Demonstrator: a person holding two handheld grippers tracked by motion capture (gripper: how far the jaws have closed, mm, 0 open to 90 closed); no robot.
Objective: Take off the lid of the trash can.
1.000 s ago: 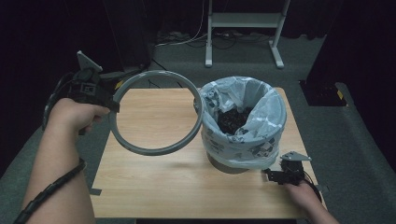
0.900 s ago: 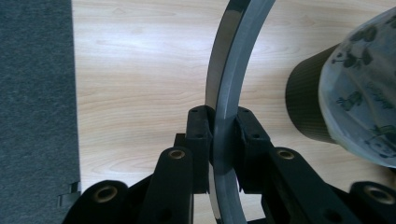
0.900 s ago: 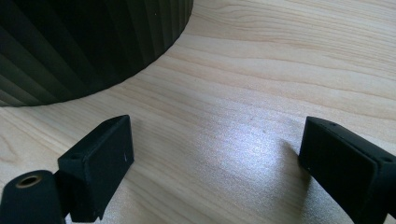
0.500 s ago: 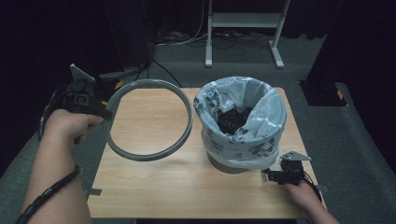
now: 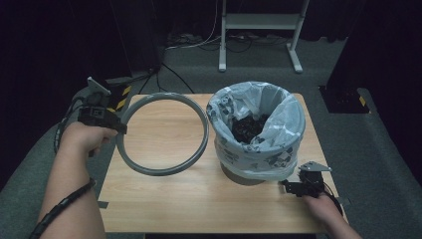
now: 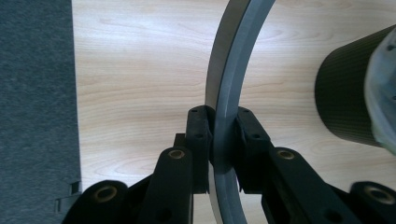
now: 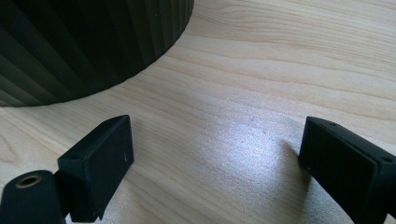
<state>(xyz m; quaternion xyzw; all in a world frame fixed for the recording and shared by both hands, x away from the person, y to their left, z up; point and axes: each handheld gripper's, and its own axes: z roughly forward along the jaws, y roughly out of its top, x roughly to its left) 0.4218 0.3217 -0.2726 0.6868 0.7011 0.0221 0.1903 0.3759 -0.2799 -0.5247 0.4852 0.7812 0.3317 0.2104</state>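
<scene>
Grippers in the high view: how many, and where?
2. The left gripper is at the table's left edge, clamped on the grey ring. The right gripper sits open near the front right corner, beside the bin.

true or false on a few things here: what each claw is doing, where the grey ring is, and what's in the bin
1. The left claw is clamped on the grey ring. True.
2. The right claw holds the edge of the bin liner. False: its jaws stand wide apart over bare table, with nothing between them.
3. The grey ring sits around the bin. False: it is to the left of the bin in the high view, apart from it.
4. The bin has a pale plastic liner with dark stuff inside. True.
5. The right claw is at the near right corner of the table, close to the bin's base. True.
</scene>
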